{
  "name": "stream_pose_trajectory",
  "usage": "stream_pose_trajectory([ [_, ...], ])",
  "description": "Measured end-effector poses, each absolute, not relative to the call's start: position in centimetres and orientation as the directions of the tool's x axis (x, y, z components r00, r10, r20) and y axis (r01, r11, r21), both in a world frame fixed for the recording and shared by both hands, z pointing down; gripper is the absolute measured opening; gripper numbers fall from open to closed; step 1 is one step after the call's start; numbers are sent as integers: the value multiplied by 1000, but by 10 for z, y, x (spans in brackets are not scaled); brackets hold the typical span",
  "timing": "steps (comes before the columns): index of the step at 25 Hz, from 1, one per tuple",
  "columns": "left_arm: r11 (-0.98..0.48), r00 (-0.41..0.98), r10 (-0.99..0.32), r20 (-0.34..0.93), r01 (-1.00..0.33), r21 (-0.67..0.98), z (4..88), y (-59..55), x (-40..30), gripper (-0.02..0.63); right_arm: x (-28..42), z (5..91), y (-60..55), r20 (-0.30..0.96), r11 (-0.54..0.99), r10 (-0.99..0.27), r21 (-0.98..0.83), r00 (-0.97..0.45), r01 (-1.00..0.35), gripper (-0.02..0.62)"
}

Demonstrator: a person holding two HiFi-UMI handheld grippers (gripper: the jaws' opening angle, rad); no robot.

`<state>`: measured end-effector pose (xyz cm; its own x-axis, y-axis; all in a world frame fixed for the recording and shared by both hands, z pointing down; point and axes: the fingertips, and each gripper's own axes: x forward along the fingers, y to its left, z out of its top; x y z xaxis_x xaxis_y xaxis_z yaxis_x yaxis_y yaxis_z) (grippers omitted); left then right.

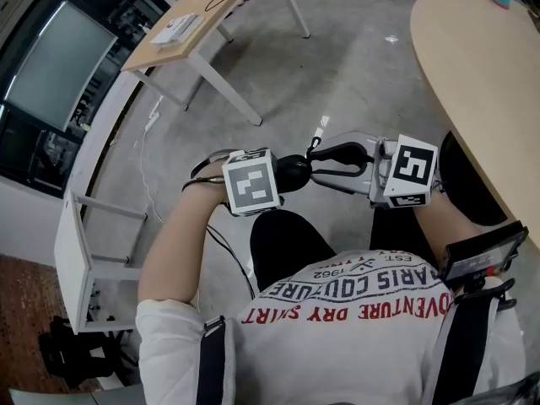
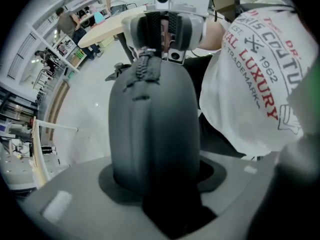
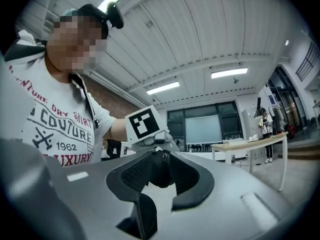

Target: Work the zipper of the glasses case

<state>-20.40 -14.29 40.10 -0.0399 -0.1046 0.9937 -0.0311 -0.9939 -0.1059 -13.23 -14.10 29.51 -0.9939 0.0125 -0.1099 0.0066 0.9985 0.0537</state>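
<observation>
The black glasses case [image 1: 292,174] is held in mid-air above the person's lap, and my left gripper [image 1: 283,177] is shut on it. In the left gripper view the case [image 2: 152,129] stands up out of the jaws and fills the middle, with its zipper [image 2: 147,66] running over the top end. My right gripper [image 1: 327,160] faces it from the right. Its jaws stand open around the case's far end [image 3: 160,170], and the pads are not pressing on it. The right gripper [image 2: 167,31] also shows at the top of the left gripper view.
A rounded beige table [image 1: 481,74] lies to the right, and a wooden desk [image 1: 194,24] on white legs stands at the far left. A white shelf frame [image 1: 80,251] is at the left by the wall. Concrete floor spreads between them.
</observation>
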Motion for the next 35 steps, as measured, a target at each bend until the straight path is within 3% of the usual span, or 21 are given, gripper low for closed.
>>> stream_pose_trajectory([
  [11,-998,-7,-50,999,-32,-51,399,-136,-200,249,-133,299,-135,45,878,-120,471,-992,-85,100],
  [23,-984,7,165,986,-72,165,397,-106,-205,249,-139,299,-133,88,847,-129,528,-988,-63,76],
  [35,-997,-123,71,990,-30,68,388,-113,-218,249,-141,295,-131,53,768,-154,635,-987,-86,71],
])
